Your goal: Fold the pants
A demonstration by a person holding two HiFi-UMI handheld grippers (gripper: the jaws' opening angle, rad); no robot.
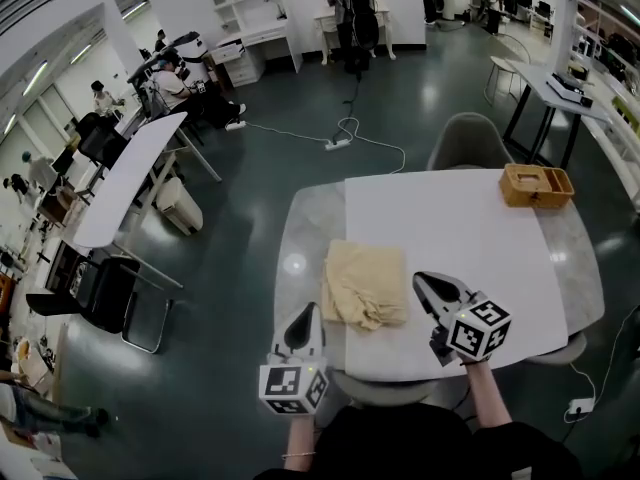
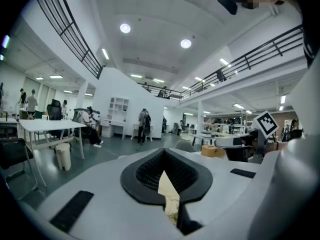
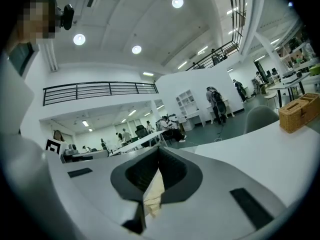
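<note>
The beige pants [image 1: 365,283] lie bunched in a folded heap on the white table [image 1: 470,248], near its front edge. My left gripper [image 1: 307,313] meets the heap's near left corner, and my right gripper [image 1: 424,284] meets its near right side. In the left gripper view the jaws of the left gripper [image 2: 165,176] are together with a strip of the pants [image 2: 170,196] pinched between them. The right gripper view shows the same: the right gripper [image 3: 157,176] is shut on a sliver of the pants [image 3: 152,195]. Both grippers point about level.
A wicker basket [image 1: 537,185] stands at the table's far right corner. A grey chair [image 1: 470,140] sits behind the table, and a cable with a power strip [image 1: 338,143] lies on the floor. Desks and people fill the room's left and back.
</note>
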